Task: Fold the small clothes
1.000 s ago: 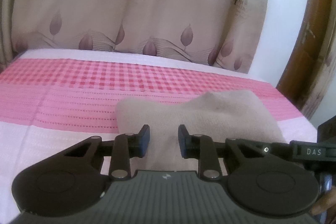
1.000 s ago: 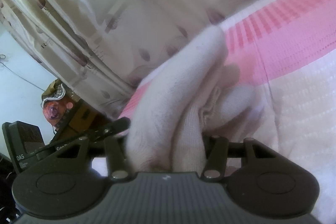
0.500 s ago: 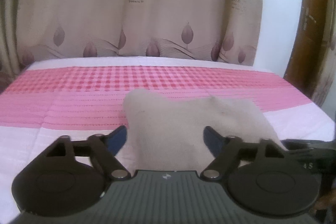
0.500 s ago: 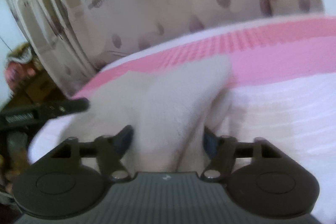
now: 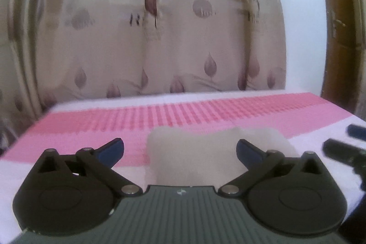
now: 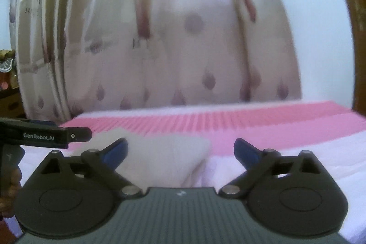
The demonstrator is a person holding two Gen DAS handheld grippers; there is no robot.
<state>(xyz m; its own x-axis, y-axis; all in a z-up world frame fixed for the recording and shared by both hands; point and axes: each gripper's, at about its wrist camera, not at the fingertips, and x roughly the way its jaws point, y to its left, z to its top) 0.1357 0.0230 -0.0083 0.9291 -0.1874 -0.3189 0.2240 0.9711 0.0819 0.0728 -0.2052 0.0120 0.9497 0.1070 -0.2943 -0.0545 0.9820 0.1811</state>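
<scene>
A small beige garment [image 5: 194, 152] lies folded flat on the pink and white bed cover [image 5: 91, 127]. In the left wrist view it sits just ahead of my left gripper [image 5: 180, 150], which is open and empty above its near edge. In the right wrist view the garment [image 6: 164, 157] lies ahead and slightly left of my right gripper [image 6: 180, 150], which is open and empty. The left gripper's black body [image 6: 41, 136] shows at the left edge of the right wrist view. The right gripper's tip [image 5: 343, 150] shows at the right of the left wrist view.
A beige curtain [image 5: 160, 38] with leaf prints hangs behind the bed. A brown wooden door frame [image 5: 338, 26] stands at the right. Cluttered items [image 6: 6, 74] sit at the far left beyond the bed. The bed's far edge runs below the curtain.
Both grippers opened wide and let go of the garment, then pulled back and up. The garment now lies flat on the bed, no longer lifted by the right gripper.
</scene>
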